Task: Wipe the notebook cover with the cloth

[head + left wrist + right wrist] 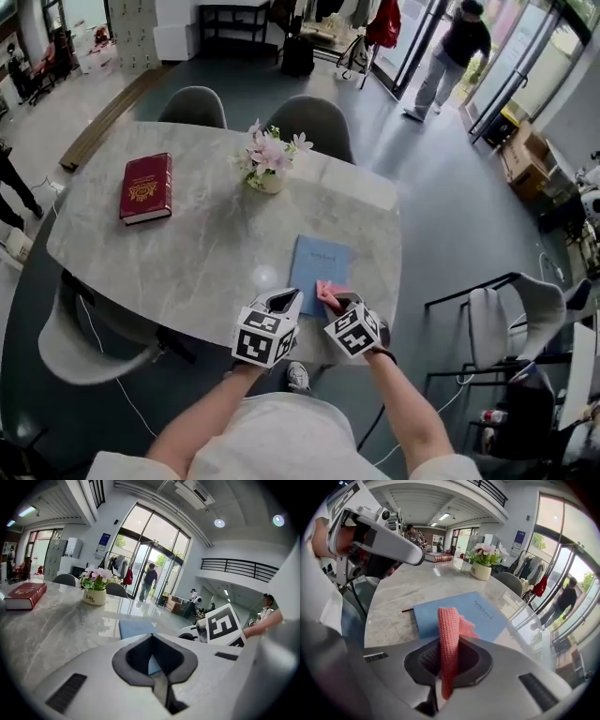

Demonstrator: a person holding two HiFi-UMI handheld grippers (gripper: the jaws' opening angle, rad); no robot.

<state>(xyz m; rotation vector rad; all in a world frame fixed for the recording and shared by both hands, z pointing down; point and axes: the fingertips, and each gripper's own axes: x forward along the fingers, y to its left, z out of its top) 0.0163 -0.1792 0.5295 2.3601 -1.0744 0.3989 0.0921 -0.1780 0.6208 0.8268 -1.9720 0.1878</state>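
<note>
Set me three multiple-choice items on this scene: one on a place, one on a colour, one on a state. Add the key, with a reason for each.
1. Where does the red book lie?
A. On the floor
B. On the table, toward its far left
C. On a chair

2. What colour is the cloth held by the right gripper?
A. Pink
B. Green
C. White

3. The left gripper is:
A. Open around the cloth
B. Shut on the red book
C. Shut and empty

Key:
1 B: the head view shows it flat on the tabletop, left of the flowers.
2 A: a pink knit strip stands pinched between that gripper's fingers.
3 C: its fingers meet with nothing between them.
</note>
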